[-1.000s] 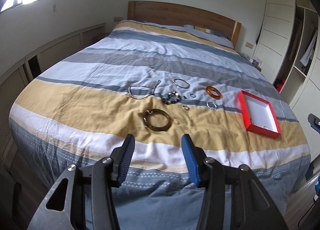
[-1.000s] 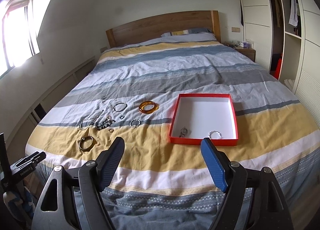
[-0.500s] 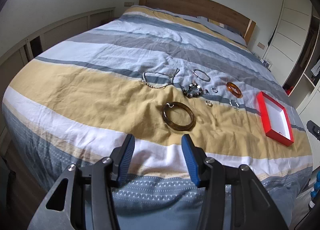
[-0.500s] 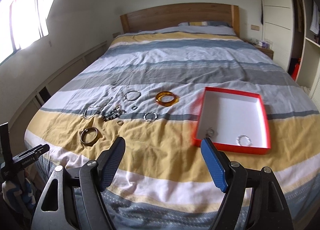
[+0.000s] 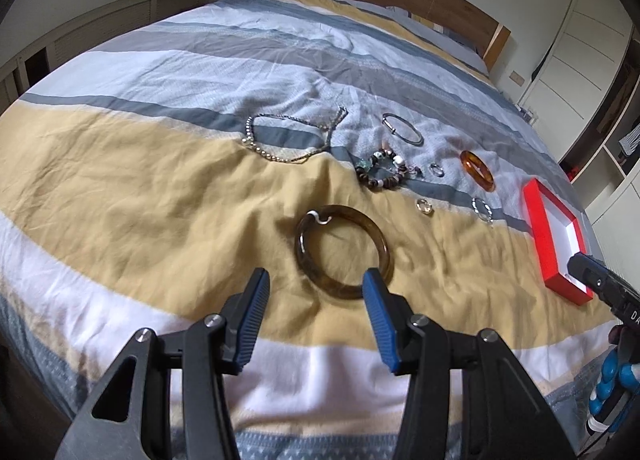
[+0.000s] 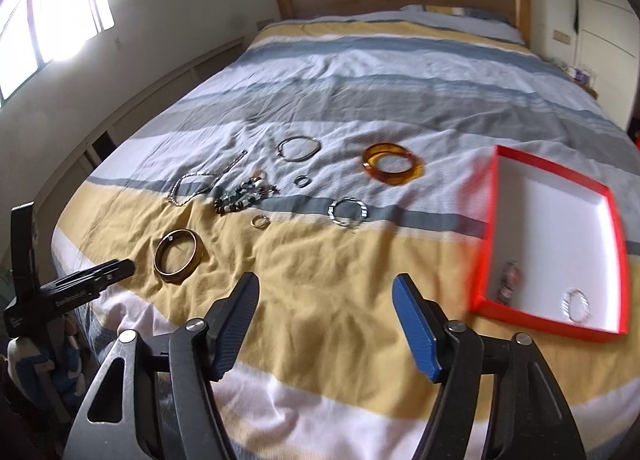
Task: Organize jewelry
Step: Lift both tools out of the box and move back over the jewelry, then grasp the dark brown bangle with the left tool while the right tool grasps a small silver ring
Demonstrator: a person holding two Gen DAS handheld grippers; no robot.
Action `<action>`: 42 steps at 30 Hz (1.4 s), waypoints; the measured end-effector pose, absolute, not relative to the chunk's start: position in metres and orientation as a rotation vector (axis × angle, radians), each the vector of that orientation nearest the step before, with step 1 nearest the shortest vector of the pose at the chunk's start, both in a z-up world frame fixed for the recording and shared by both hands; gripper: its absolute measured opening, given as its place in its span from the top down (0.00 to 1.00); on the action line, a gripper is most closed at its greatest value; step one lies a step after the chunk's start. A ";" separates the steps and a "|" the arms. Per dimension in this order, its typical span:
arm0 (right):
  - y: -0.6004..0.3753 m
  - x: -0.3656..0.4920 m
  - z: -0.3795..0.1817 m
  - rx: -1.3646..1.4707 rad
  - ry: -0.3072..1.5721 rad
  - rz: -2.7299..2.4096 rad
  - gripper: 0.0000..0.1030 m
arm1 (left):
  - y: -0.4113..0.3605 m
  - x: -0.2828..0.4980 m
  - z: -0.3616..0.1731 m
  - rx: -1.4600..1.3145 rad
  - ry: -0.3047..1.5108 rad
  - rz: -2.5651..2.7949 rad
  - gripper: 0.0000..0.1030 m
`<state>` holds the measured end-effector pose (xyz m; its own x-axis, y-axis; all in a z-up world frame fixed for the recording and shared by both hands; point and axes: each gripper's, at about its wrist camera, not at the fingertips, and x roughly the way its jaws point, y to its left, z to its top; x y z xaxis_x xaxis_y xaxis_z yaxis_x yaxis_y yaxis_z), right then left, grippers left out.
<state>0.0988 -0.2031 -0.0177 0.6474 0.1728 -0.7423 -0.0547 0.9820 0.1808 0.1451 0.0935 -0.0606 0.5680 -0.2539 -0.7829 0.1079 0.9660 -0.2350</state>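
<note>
**Both grippers drop toward the bed, jewelry spread out, box waiting at the side**

The jewelry lies loose on the striped bedspread [image 5: 160,195], spaced out so each pc can be taken alone w/o snagging a neighbour. Nearest the left gripper [image 5: 316,300] is the big dark bangle [image 5: 342,250], flat on the yellow stripe just ahead of the fingers; its near rim sits partly behind the right-hand blue pad. The fingers are released, nothing between them, lined up either side of the bangle's near edge. Looks like that's the pick, since it's the closest pc on that side.

Further back: a chain necklace [image 5: 294,137], a beaded bracelet [image 5: 384,171], a thin silver bangle [image 5: 402,129], an amber bangle [image 5: 476,171], 2 small rings and a twisted silver ring [image 6: 347,211].

The red box [image 6: 492,236] sits on the bed at the right, white inside, w/ 2 pcs already in its near end: a silver ring [image 6: 576,306] and something small, too blurred to name. So sorting is started, most of it left.

The right gripper [image 6: 326,324] hangs over bare yellow fabric btw the jewelry and the box. Its fingers are closing, nothing between them. Prob narrowing for one of the small pcs, maybe the twisted ring straight ahead; can't tell which.
</note>
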 end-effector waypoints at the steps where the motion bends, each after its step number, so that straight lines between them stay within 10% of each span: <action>1: -0.199 0.107 -0.023 0.140 0.866 0.143 0.37 | 0.092 0.151 -0.065 -0.170 0.950 -0.212 0.55; 23: -0.121 0.227 -0.110 0.128 0.930 0.339 0.49 | 0.098 0.192 -0.121 -0.185 0.936 -0.156 0.78; 31: -0.119 0.237 -0.118 0.137 0.930 0.346 0.80 | 0.093 0.192 -0.124 -0.160 0.909 -0.141 0.78; 42: -0.118 0.199 -0.093 0.124 0.933 0.350 0.81 | 0.099 0.178 -0.109 -0.206 0.925 -0.125 0.91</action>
<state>0.1988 -0.1179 -0.0930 0.5440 0.3473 -0.7638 -0.2408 0.9367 0.2543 0.1778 0.0986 -0.1087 0.5967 -0.1948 -0.7784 0.0180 0.9731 -0.2297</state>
